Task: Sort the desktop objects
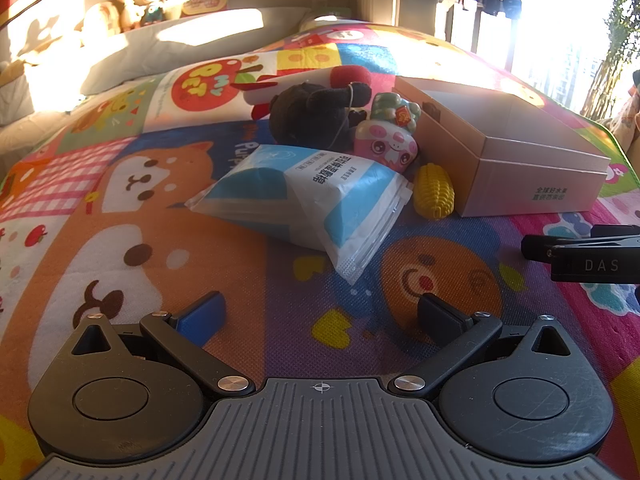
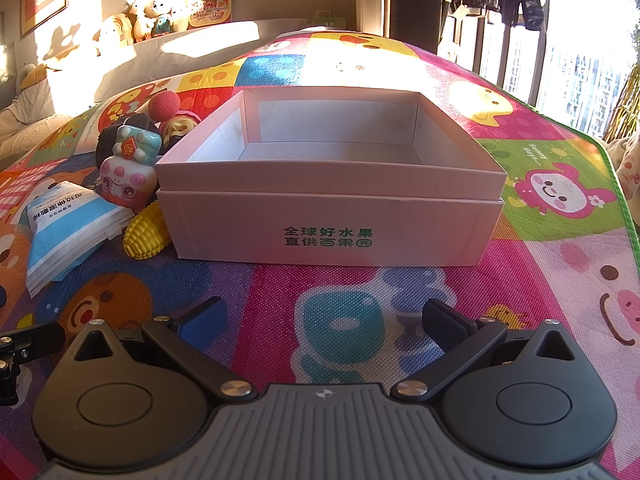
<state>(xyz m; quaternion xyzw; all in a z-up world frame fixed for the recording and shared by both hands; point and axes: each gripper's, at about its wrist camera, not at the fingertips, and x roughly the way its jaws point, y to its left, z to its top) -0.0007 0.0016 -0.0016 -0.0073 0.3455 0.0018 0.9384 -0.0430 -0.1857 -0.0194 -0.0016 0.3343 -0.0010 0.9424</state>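
The pink box (image 2: 328, 216) sits on the cartoon mat (image 2: 540, 280), toward its right edge. Both grippers' fingers (image 1: 202, 312) (image 2: 444, 320) are spread wide, holding nothing. Only the right view shows the box's bare inside; the left shows the black plush (image 1: 312, 116).

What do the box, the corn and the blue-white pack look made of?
Box: matte pink cardboard, with folded edges and printed text. Corn: glossy moulded plastic, probably a toy. Blue-white pack: thin, crinkled plastic film, partly clear at the sealed edge.
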